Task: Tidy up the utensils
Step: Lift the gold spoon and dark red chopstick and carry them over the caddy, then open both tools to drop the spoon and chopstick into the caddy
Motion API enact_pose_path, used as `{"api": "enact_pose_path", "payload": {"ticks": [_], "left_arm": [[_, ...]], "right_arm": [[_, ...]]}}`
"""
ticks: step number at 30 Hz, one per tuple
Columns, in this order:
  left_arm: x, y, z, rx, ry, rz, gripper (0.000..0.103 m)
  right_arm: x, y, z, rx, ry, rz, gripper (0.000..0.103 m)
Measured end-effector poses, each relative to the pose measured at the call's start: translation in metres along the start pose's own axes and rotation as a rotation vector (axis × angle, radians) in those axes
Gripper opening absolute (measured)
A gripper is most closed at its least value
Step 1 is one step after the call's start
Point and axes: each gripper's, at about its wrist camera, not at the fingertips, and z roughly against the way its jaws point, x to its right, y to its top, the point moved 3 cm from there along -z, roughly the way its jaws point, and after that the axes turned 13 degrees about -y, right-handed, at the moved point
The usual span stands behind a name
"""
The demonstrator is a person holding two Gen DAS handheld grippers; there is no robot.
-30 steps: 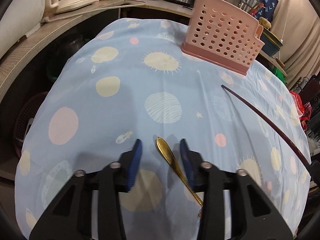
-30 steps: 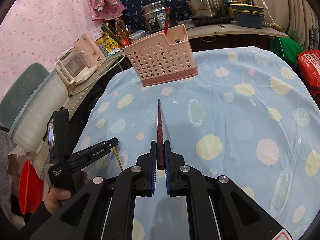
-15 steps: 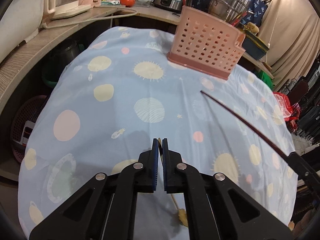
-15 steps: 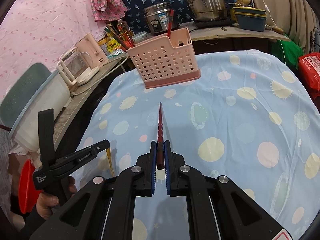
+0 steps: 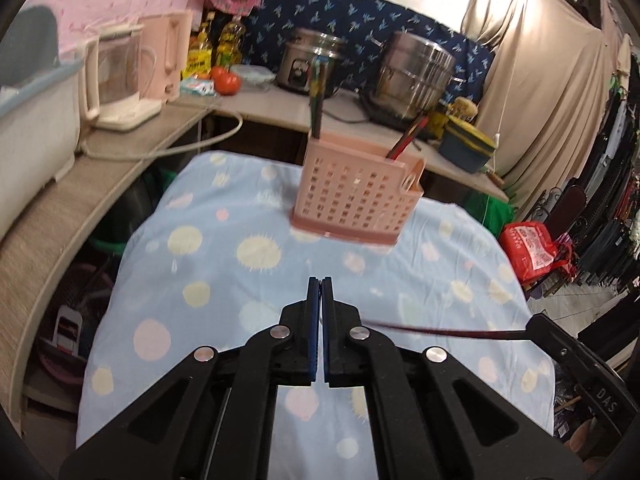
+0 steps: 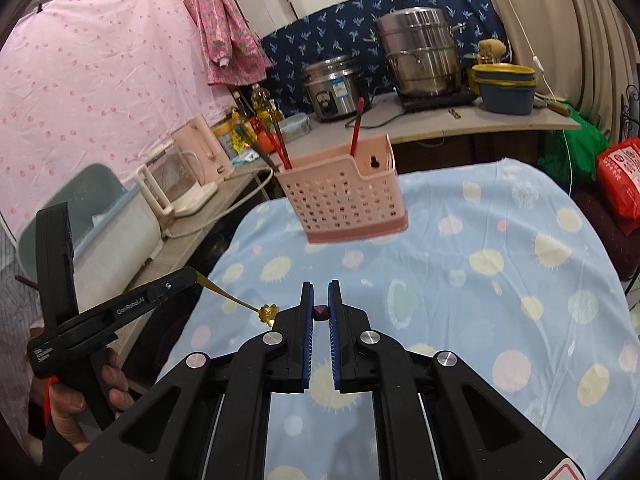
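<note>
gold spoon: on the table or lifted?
Lifted. The gold spoon sticks out of the shut left gripper, hanging clear above the tablecloth.

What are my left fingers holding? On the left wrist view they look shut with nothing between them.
Observer: The right wrist view shows the left gripper clamped on a gold spoon, lifted off the cloth.
Operator: Which end sticks out?
Observer: The ornate end, pointing toward the right gripper.
Operator: Is the right one gripping the chopstick properly?
Observer: Yes, its fingers pinch the butt of the dark red chopstick.
</note>
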Motion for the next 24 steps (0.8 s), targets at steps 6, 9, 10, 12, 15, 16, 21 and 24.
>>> {"api": "enact_pose_path", "payload": {"ticks": [6, 9, 10, 12, 15, 16, 21, 24], "left_arm": [[0.02, 0.049, -0.002, 0.058, 0.0, -0.054, 0.001], [0.026, 0.073, -0.005, 0.086, 0.003, -0.075, 0.001], [0.028, 0.081, -0.006, 0.094, 0.005, -0.078, 0.001], [0.031, 0.099, -0.009, 0.116, 0.003, -0.088, 0.001], [0.035, 0.124, -0.013, 0.144, 0.013, -0.109, 0.001], [0.036, 0.134, -0.016, 0.153, 0.023, -0.115, 0.001], [0.03, 0.167, -0.028, 0.189, 0.034, -0.119, 0.001], [0.027, 0.183, -0.037, 0.204, 0.032, -0.121, 0.001]], "right_arm": [[0.001, 0.051, 0.003, 0.062, 0.025, -0.014, 0.007], [0.001, 0.08, 0.004, 0.106, 0.032, -0.019, 0.007], [0.0, 0.091, 0.004, 0.119, 0.038, -0.023, 0.007], [-0.001, 0.112, 0.004, 0.15, 0.045, -0.029, 0.007], [-0.003, 0.142, 0.003, 0.204, 0.036, -0.032, 0.007], [-0.004, 0.154, 0.003, 0.226, 0.036, -0.036, 0.007], [-0.004, 0.207, -0.006, 0.319, 0.035, -0.094, 0.007], [-0.004, 0.235, -0.02, 0.362, 0.03, -0.133, 0.007]]}}
